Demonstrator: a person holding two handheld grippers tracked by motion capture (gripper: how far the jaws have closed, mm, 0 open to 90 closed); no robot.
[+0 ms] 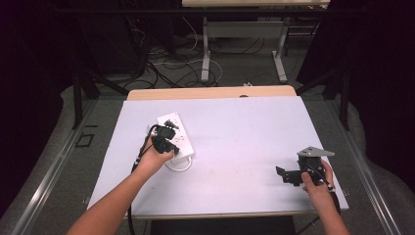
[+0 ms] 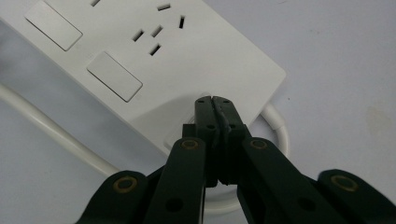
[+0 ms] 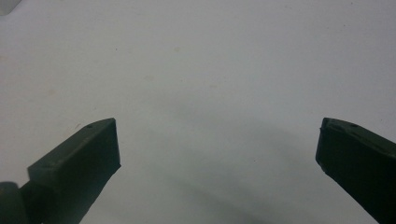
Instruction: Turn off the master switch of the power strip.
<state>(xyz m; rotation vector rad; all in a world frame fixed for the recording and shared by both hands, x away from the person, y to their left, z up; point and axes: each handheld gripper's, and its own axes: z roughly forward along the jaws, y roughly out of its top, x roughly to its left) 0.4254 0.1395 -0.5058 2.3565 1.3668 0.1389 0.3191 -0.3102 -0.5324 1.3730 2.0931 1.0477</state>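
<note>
A white power strip (image 1: pixel 180 137) lies on the left half of the white table top (image 1: pixel 235 127). In the left gripper view the power strip (image 2: pixel 187 56) shows socket holes and two flat rectangular covers. My left gripper (image 2: pixel 215 100) is shut, with nothing between its jaws, and its tips rest on the strip's top face near the end where the cord leaves. In the high view my left gripper (image 1: pixel 166 146) sits over the strip's near end. My right gripper (image 1: pixel 286 177) stands open over bare table at the right; its fingers (image 3: pixel 88 149) are far apart and empty.
The strip's white cord (image 2: pixel 275 126) loops around its near end and runs off along the table; the cord (image 1: pixel 180 165) also curls beside my left hand. A black shape (image 1: pixel 169 122) sits on the strip's far half. Beyond the table's far edge are desk legs and cables on the floor.
</note>
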